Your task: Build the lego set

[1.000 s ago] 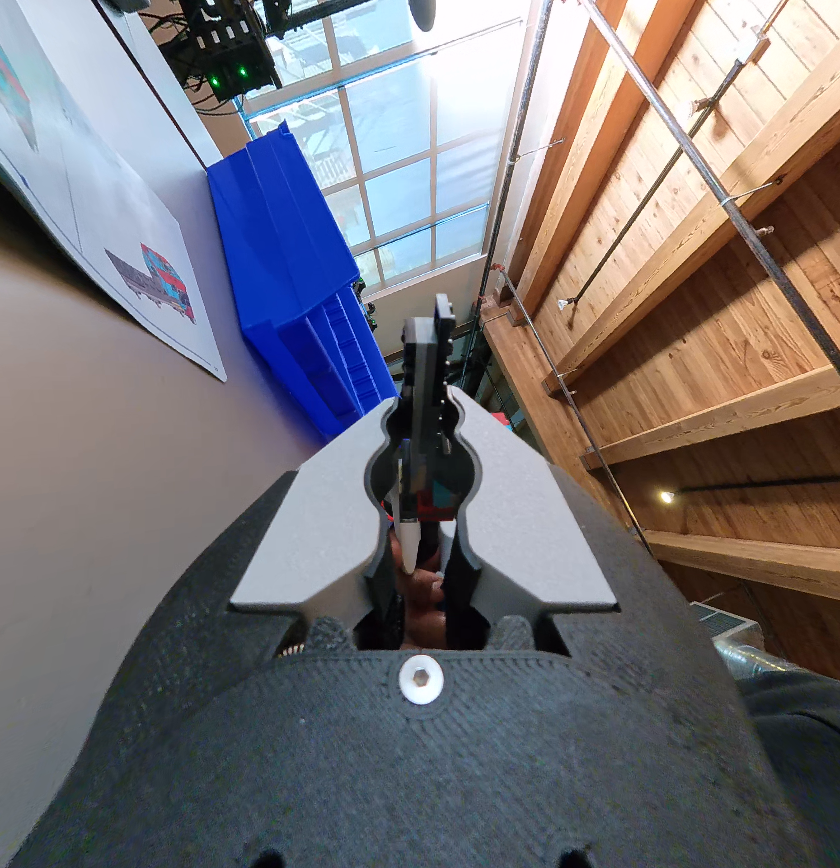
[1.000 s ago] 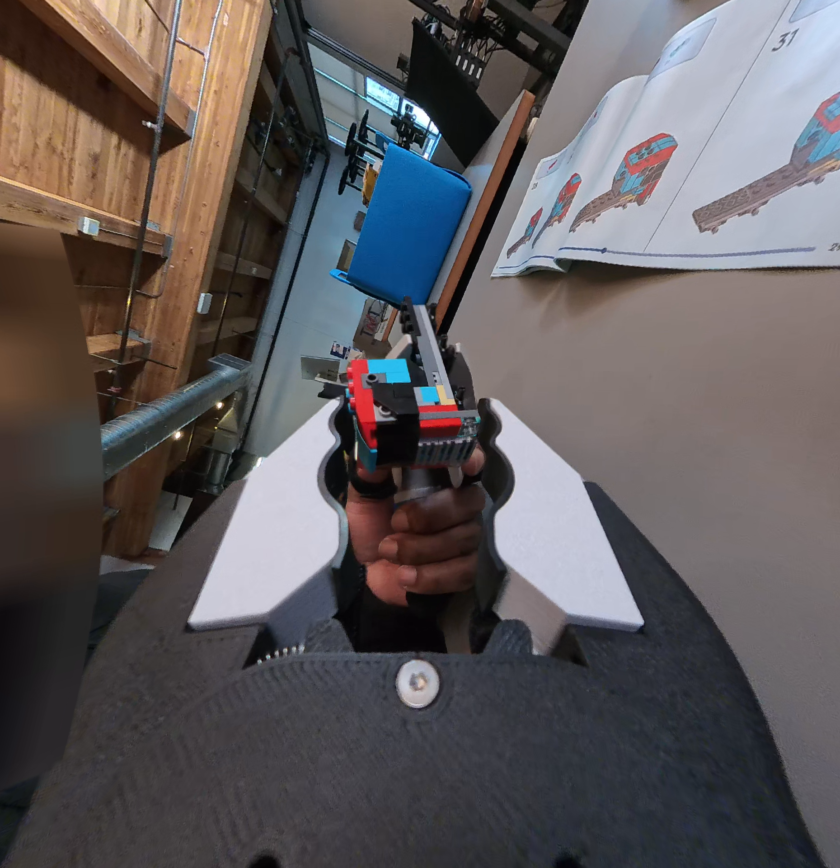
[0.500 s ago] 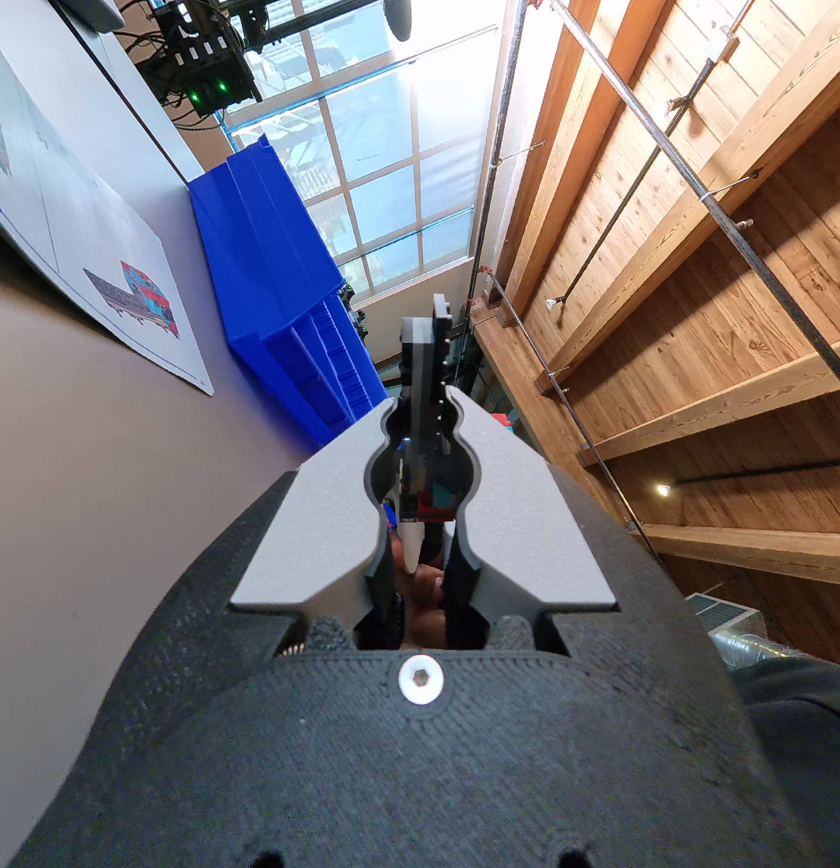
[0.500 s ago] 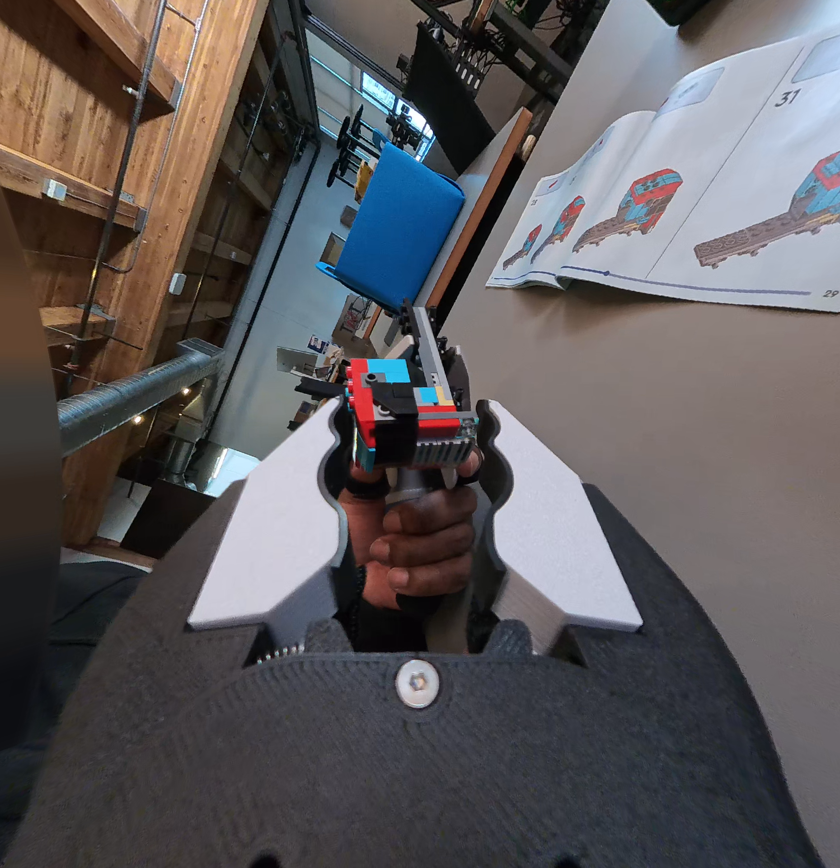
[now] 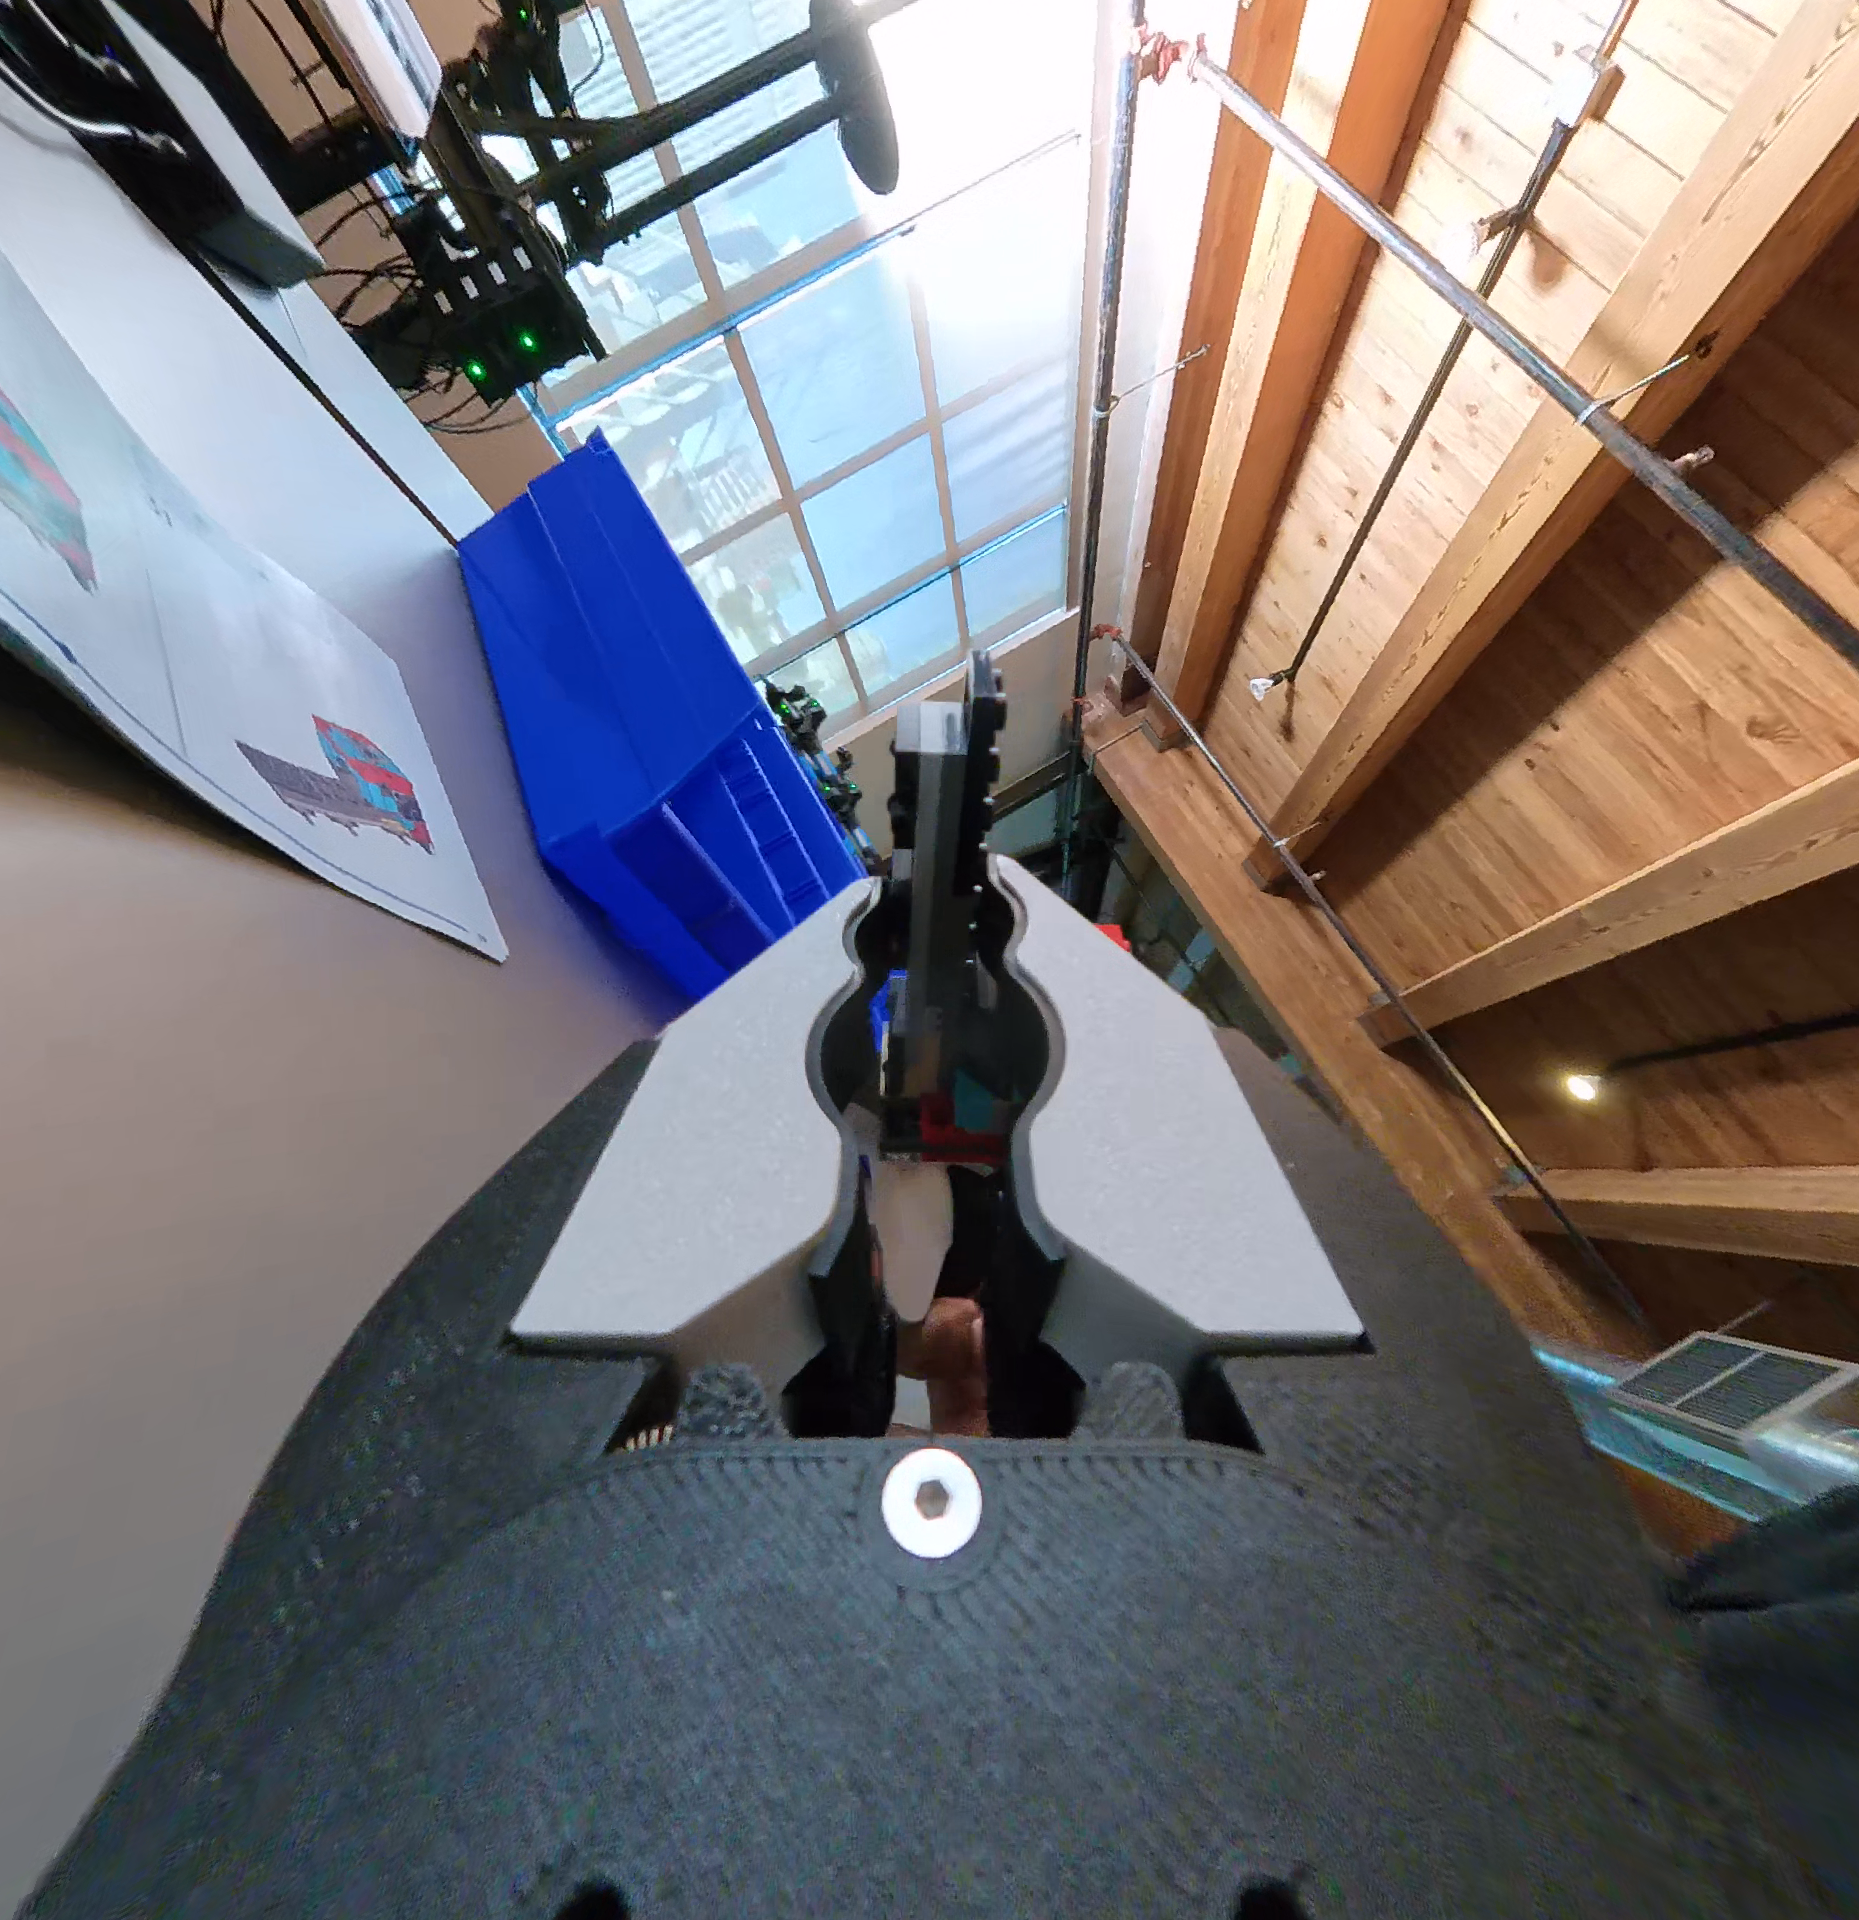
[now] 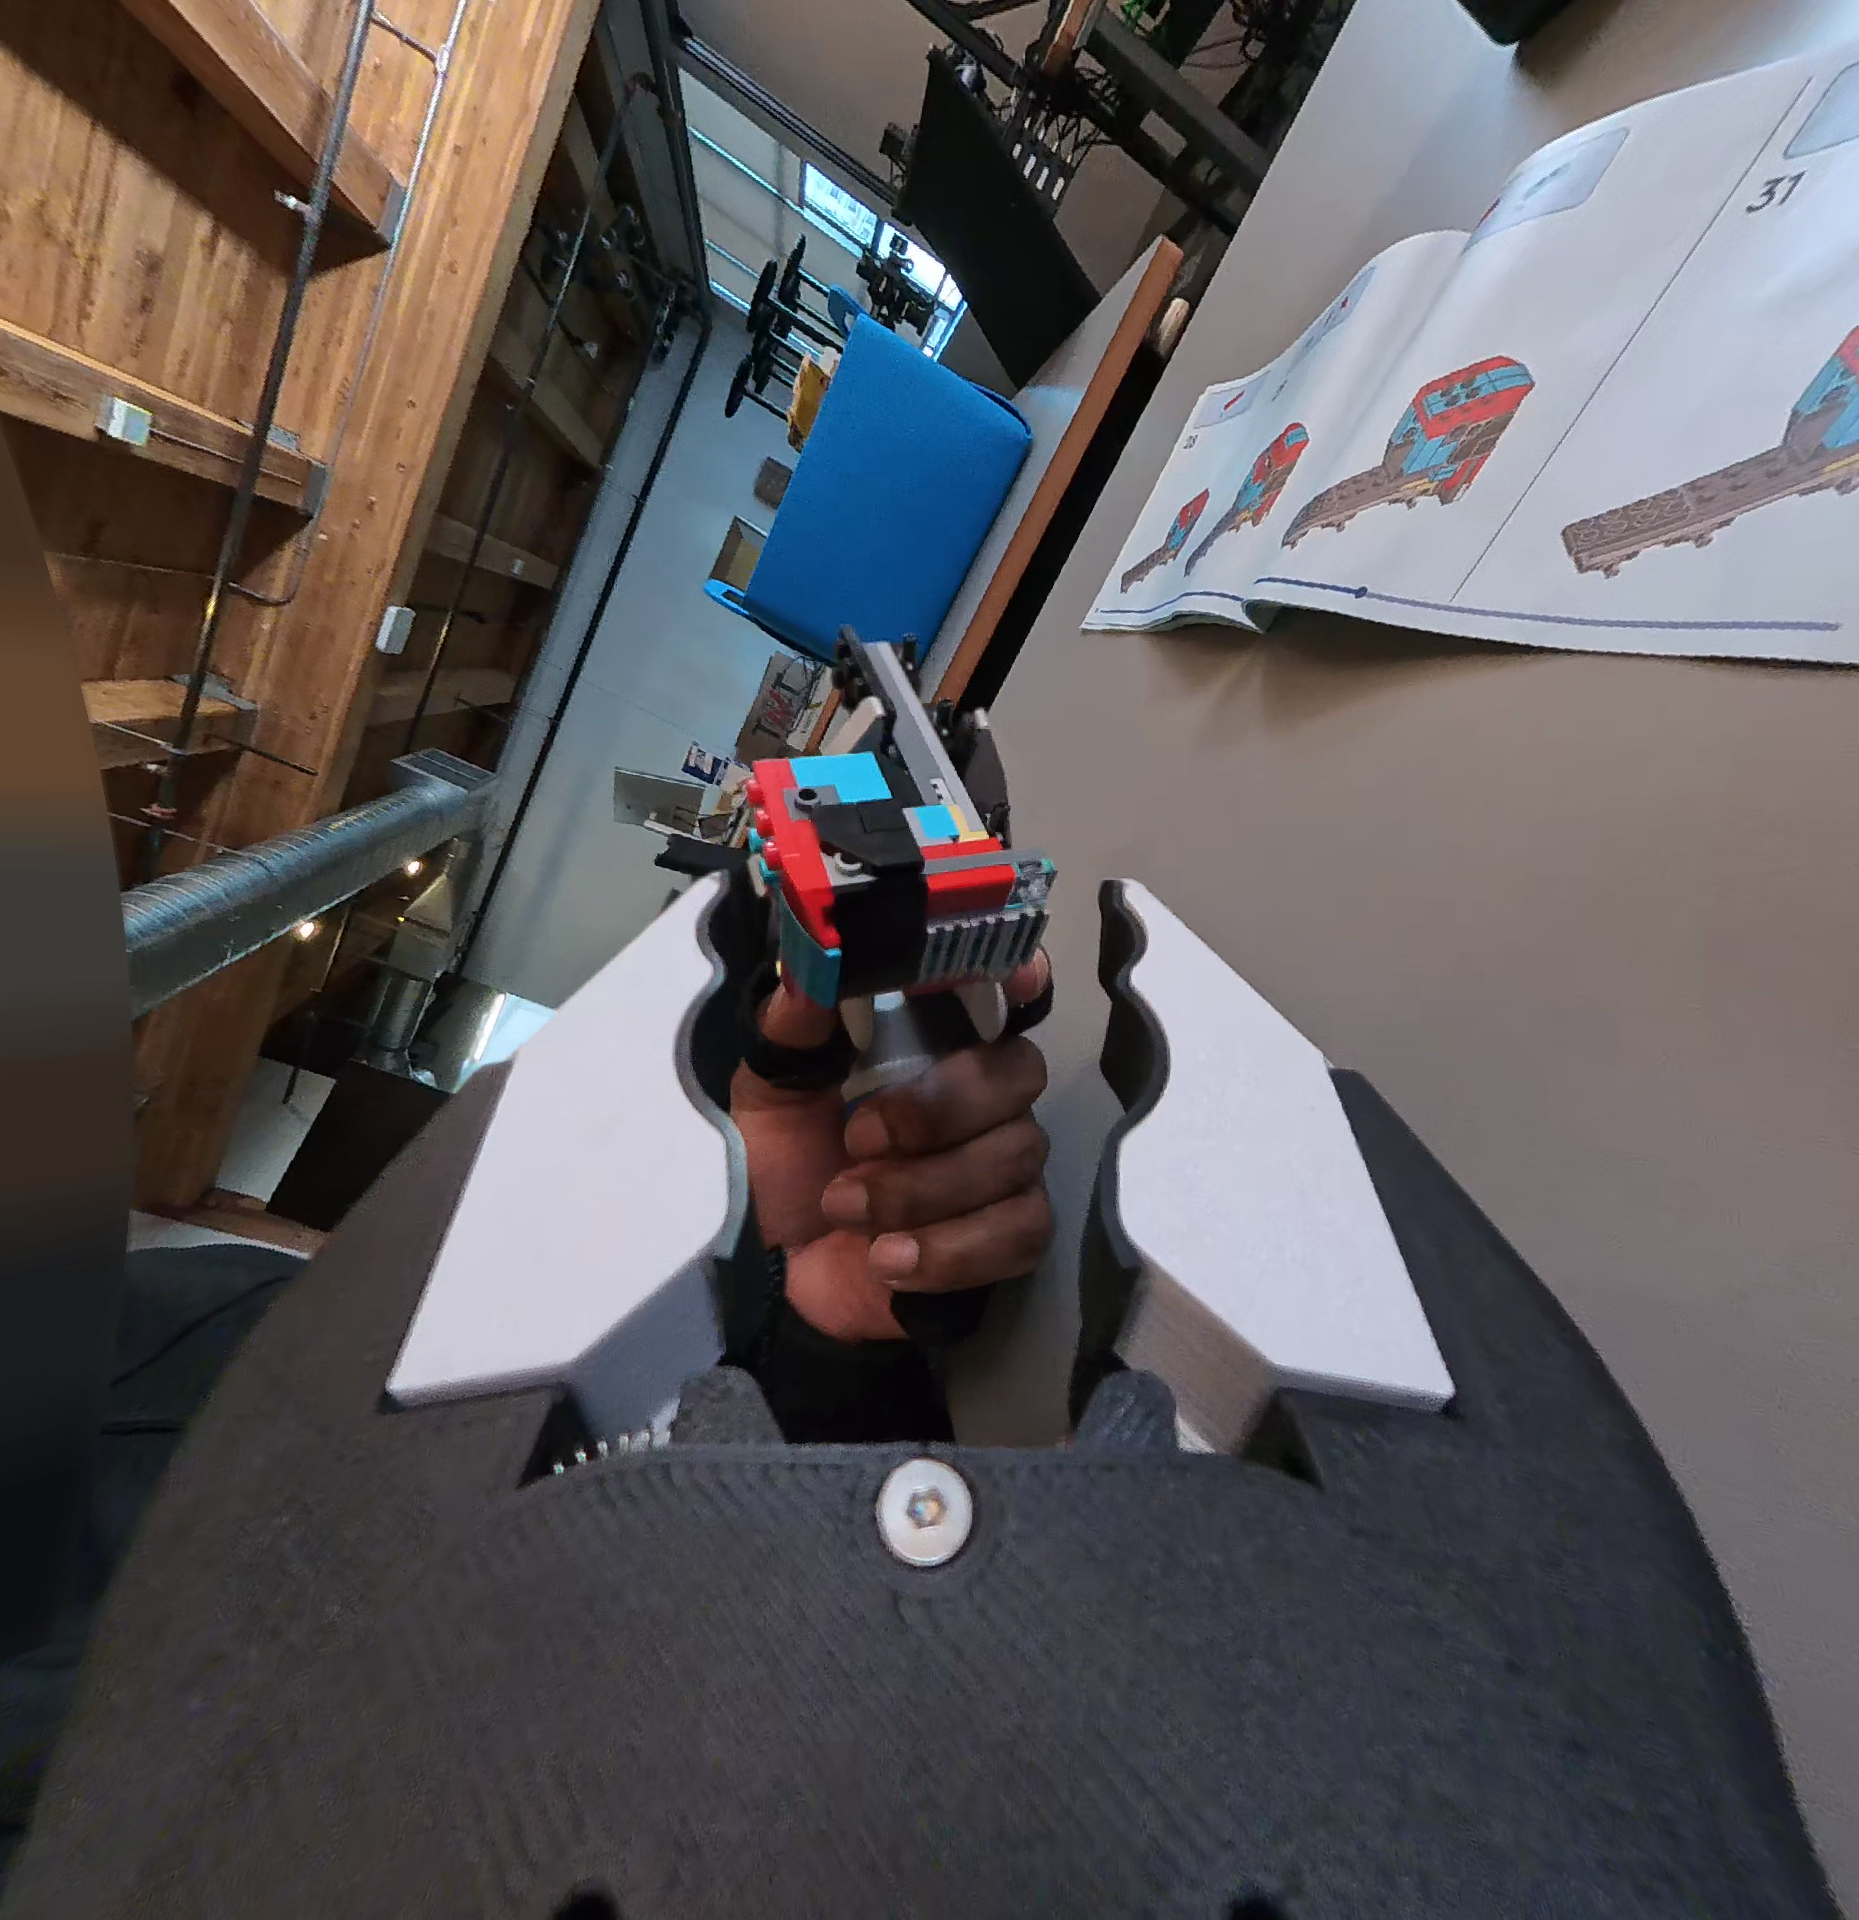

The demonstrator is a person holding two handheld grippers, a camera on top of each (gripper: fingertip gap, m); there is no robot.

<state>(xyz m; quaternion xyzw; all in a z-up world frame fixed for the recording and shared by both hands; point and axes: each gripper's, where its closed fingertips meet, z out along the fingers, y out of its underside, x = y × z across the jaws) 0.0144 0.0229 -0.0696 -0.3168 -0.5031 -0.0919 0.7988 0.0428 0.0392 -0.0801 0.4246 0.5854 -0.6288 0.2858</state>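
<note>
While the model (image 6: 883, 862) sits just ahead of the right gripper (image 6: 909, 925), whose jaws stand wide and empty around its red cab end, its long axis runs straight away from both grippers. The left gripper (image 5: 935, 997) pinches its grey base. The booklet (image 6: 1527, 436) and blue bin (image 5: 634, 717) lie well apart, blocking nothing.

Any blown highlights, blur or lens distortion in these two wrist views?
Left wrist view: window blown out at the top, beams bowed by the fisheye, lego model dark against the backlight. Right wrist view: even light, model sharp, smeared mosaic patch down the left edge, manual slightly soft.
</note>
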